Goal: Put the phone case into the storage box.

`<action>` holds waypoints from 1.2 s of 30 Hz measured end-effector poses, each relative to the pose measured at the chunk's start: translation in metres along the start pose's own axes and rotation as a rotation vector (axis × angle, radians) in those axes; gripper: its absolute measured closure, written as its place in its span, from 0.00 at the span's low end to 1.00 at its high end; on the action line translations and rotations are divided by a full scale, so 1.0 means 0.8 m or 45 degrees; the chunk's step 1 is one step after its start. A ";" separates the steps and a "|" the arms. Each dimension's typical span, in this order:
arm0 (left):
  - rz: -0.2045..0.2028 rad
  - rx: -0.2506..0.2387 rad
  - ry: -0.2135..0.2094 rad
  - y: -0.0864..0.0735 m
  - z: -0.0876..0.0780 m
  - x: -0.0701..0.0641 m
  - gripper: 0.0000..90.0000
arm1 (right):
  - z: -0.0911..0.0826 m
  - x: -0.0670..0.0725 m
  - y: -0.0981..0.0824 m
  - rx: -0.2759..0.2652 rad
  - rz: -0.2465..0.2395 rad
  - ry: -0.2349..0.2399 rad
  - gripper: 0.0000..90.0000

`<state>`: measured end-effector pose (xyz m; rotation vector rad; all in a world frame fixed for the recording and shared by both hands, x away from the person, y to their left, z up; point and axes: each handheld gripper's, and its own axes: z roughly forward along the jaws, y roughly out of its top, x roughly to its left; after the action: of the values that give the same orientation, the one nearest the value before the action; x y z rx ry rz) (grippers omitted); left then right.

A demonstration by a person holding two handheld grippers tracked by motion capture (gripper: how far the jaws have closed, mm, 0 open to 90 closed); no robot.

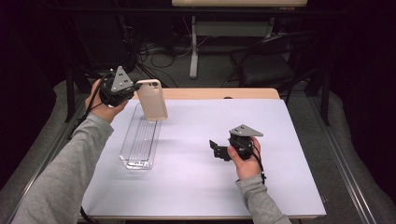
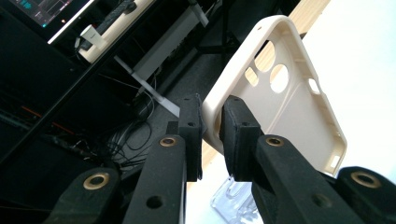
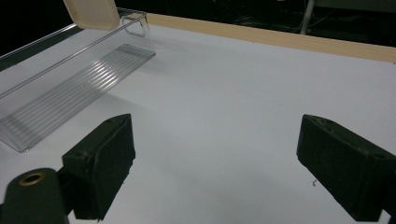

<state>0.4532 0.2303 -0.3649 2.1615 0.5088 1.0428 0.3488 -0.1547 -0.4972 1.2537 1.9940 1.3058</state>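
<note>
A beige phone case (image 1: 152, 100) hangs upright over the far end of a clear plastic tray (image 1: 140, 137), which lies on the table's left side. My left gripper (image 1: 137, 87) is shut on the case's top left edge. In the left gripper view the black jaws (image 2: 210, 114) pinch the case's rim (image 2: 280, 98), whose camera cut-outs face me, with the tray (image 2: 229, 200) below. My right gripper (image 1: 215, 150) rests at mid-right of the table, open, pointing left toward the tray. Nothing lies between its jaws (image 3: 215, 140); ahead of them are the tray (image 3: 74, 88) and the case's lower corner (image 3: 91, 13).
A white sheet (image 1: 210, 186) covers the table, and a wooden edge (image 1: 210, 93) shows at the far side. Beyond the table stand a black chair (image 1: 266, 60) and a desk leg (image 1: 194, 42), with cables on the floor.
</note>
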 end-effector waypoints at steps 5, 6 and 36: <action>0.019 -0.005 0.003 -0.009 0.003 0.009 0.88 | -0.004 0.003 -0.001 0.007 -0.019 -0.005 0.12; 0.021 -0.007 0.009 -0.010 0.003 0.011 0.88 | -0.006 0.003 -0.001 0.003 -0.020 -0.010 0.12; 0.088 -0.016 0.091 -0.037 0.033 0.031 0.88 | -0.030 -0.014 -0.014 -0.026 0.016 -0.073 0.12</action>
<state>0.4877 0.2548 -0.3854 2.1499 0.4622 1.1614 0.3315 -0.1771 -0.4976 1.2814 1.9316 1.2788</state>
